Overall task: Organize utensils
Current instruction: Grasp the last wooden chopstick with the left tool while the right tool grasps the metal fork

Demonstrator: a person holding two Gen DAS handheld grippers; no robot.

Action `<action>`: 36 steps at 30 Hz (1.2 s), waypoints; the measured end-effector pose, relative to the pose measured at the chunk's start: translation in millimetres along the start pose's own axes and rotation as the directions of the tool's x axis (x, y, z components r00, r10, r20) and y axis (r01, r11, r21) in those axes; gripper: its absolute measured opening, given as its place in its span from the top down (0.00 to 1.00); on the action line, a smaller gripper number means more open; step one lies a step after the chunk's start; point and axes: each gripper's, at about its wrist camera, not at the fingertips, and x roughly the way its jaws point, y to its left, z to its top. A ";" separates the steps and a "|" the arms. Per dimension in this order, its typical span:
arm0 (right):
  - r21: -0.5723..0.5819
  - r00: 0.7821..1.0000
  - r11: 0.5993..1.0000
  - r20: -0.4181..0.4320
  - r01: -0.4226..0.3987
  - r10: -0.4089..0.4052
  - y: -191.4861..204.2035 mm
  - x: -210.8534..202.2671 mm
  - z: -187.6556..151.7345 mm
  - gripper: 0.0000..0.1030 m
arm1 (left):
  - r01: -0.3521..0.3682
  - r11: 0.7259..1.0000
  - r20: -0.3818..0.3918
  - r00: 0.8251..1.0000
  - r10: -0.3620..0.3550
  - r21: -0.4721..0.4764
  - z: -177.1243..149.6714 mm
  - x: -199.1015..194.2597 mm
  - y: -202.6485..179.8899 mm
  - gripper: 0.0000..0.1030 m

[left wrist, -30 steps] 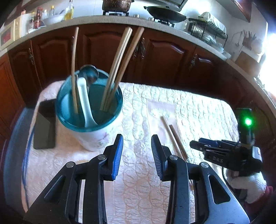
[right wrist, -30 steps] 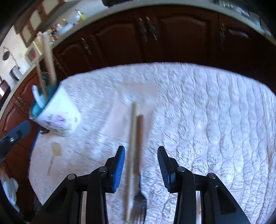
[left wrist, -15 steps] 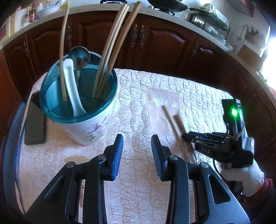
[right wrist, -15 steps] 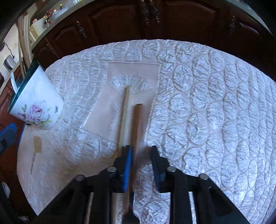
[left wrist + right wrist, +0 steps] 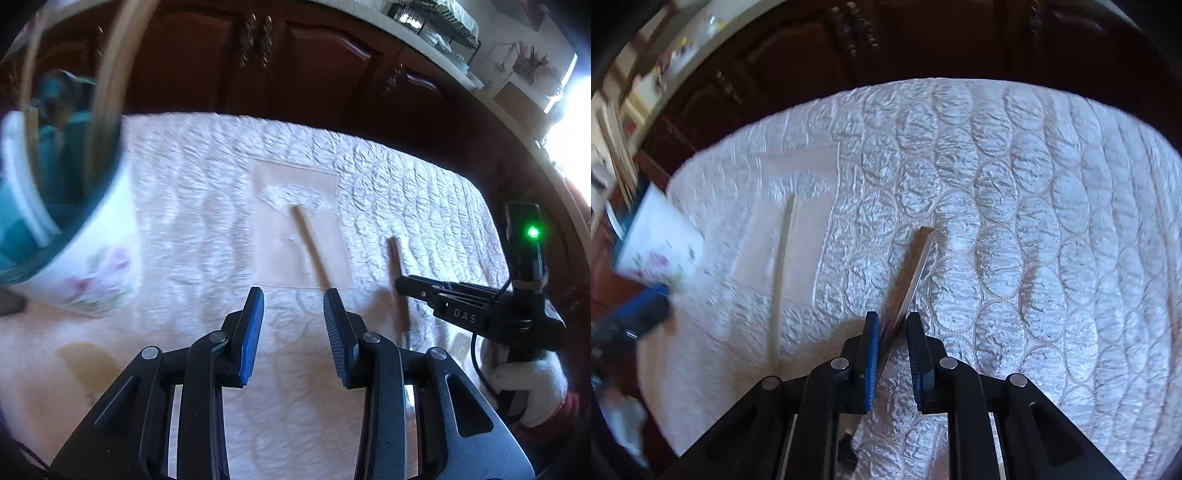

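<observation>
Two grippers, left (image 5: 293,314) and right (image 5: 891,334), over one quilted cloth (image 5: 1015,221); one floral utensil cup (image 5: 92,258) with about three long sticks (image 5: 107,85), blurred; right of the cup, one pale chopstick (image 5: 310,247) and one dark-handled fork (image 5: 908,277); one gloved hand (image 5: 532,384)

Left gripper (image 5: 293,328) hangs with its jaws spread wide, nothing between them. Right gripper (image 5: 891,334) is low and pinched nearly closed, held in a white-gloved hand (image 5: 528,387).
</observation>
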 end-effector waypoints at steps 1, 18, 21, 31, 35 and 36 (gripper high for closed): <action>0.024 1.000 1.000 0.007 -0.016 0.016 -5.6 -1.8 1.3 0.83 | 0.003 1.000 -0.006 1.000 -0.003 -0.002 1.8 4.1 -2.4 0.68; 0.085 0.999 0.995 0.002 -0.048 0.048 -12.0 15.6 40.3 0.75 | -0.048 0.998 -0.090 0.995 0.046 -0.026 47.0 89.5 -11.7 0.68; 0.075 0.999 0.996 -0.012 -0.039 0.040 -9.5 25.0 48.3 0.75 | -0.056 0.998 -0.086 0.995 0.055 -0.012 49.3 95.4 -13.8 0.70; 0.036 1.000 0.999 -0.002 -0.003 0.003 13.9 37.8 69.5 0.88 | -0.045 0.999 -0.112 0.993 0.046 0.008 49.0 99.4 -17.6 0.94; 0.024 0.998 0.999 0.047 -0.037 0.035 25.6 19.5 70.6 0.89 | 0.002 1.000 -0.084 0.996 -0.004 -0.023 45.6 69.0 -10.6 0.95; 0.023 0.997 0.999 0.061 -0.046 0.045 28.2 13.6 71.8 0.89 | 0.012 1.000 -0.070 0.997 -0.013 -0.020 44.8 60.6 -10.6 0.96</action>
